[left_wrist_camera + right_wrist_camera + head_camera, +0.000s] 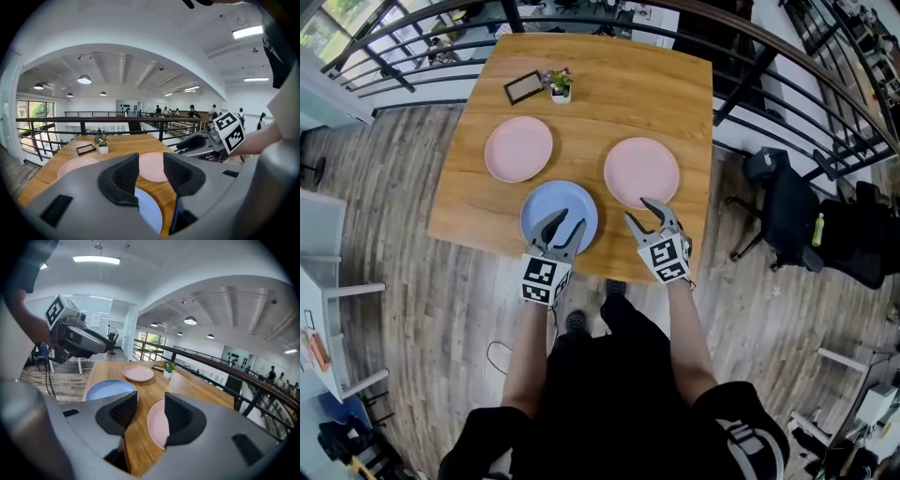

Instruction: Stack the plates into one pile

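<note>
Three plates lie apart on the wooden table [619,84]. A blue plate [551,206] sits near the front edge, a pink plate [518,148] at the left, another pink plate [639,170] at the right. My left gripper [562,227] hovers open over the blue plate's near rim, holding nothing. My right gripper [645,213] hangs open at the right pink plate's near edge, also empty. The left gripper view shows the blue plate [151,211] below the jaws and a pink plate [153,166] beyond. In the right gripper view a pink plate [157,425] lies under the jaws.
A small potted plant [560,84] and a dark framed card [525,87] stand at the table's far side. A black railing [581,28] runs behind the table. A dark office chair [792,211] stands on the wooden floor at the right.
</note>
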